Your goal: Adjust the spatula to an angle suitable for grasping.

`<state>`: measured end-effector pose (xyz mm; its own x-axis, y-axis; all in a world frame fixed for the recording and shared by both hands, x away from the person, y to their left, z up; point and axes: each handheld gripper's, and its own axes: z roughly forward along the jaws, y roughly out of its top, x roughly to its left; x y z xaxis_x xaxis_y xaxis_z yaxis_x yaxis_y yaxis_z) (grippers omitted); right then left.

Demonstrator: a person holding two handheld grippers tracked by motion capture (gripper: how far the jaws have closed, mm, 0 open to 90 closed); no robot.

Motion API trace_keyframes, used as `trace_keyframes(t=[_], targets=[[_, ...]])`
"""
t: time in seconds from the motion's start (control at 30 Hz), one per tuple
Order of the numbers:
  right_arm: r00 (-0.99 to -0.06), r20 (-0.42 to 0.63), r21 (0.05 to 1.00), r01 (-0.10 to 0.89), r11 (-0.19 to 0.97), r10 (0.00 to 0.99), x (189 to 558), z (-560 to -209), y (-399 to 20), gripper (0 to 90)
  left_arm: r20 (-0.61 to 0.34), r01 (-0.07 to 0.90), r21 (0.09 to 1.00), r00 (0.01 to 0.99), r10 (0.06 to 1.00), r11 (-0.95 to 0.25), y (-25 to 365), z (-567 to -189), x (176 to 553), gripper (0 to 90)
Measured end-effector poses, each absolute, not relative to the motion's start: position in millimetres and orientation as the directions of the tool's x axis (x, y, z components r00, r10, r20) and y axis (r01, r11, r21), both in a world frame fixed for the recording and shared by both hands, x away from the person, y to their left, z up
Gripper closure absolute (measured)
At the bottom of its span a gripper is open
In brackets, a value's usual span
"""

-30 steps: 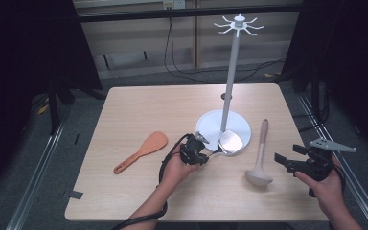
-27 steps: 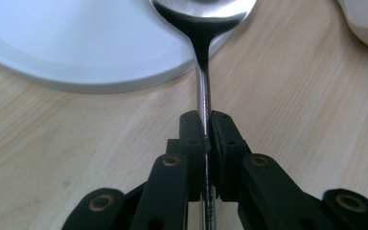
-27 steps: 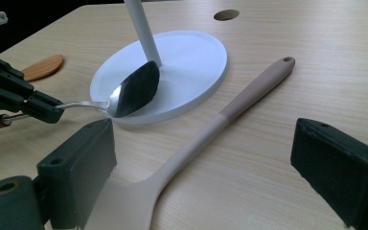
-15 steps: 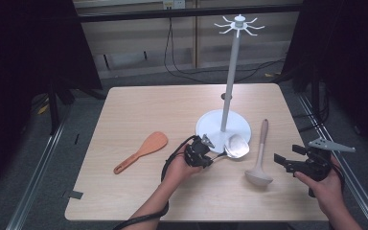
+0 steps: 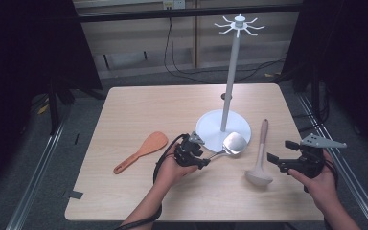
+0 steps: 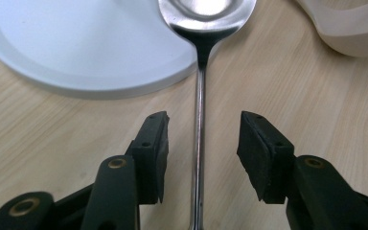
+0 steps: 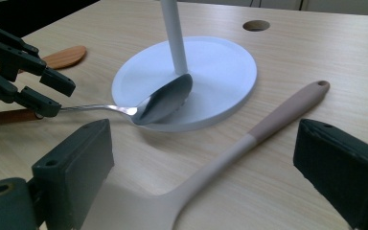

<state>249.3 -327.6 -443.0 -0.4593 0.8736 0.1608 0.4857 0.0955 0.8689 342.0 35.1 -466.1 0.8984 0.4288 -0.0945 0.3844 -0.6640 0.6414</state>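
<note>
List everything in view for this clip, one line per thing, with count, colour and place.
table: 1, light wood, centre
hanger stand: 1, white, round base right of centre, tall pole with hooks
metal spoon: 1, silver, bowl on the base's near edge, handle between the left tool's pads
ladle: 1, beige, right of the base
rice paddle: 1, orange-brown, left of the hands
left tool: 1, black; jaws have just been opening, pads clear of the handle
right tool: 1, black, open, beside the ladle
hands: 2, near edge
</note>
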Motion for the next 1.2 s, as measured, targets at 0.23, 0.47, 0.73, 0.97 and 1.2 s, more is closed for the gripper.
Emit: trace_keyframes(t=[0.23,0.47,0.73,0.97,1.2], targets=[[-0.497,0.149,0.863,0.487,0.133,0.855,259,-444,-315,6.8,-0.079,0.393,0.628,0.891,0.447,-0.672,50,-469,331,52.3],[-0.520,0.152,0.865,0.482,0.141,0.840,268,-444,-306,6.9,-0.097,0.439,0.660,0.854,0.511,-0.610,77,-462,311,66.9],[-0.545,0.152,0.867,0.474,0.154,0.825,276,-442,-295,7.1,-0.111,0.465,0.556,0.863,0.492,-0.689,89,-474,286,85.0],[-0.577,0.142,0.868,0.463,0.179,0.804,281,-441,-285,7.3,-0.106,0.539,0.551,0.803,0.587,-0.637,107,-482,290,83.5],[-0.598,0.122,0.868,0.452,0.208,0.792,281,-441,-278,8.3,-0.144,0.601,0.600,0.730,0.668,-0.528,116,-488,310,81.4]])
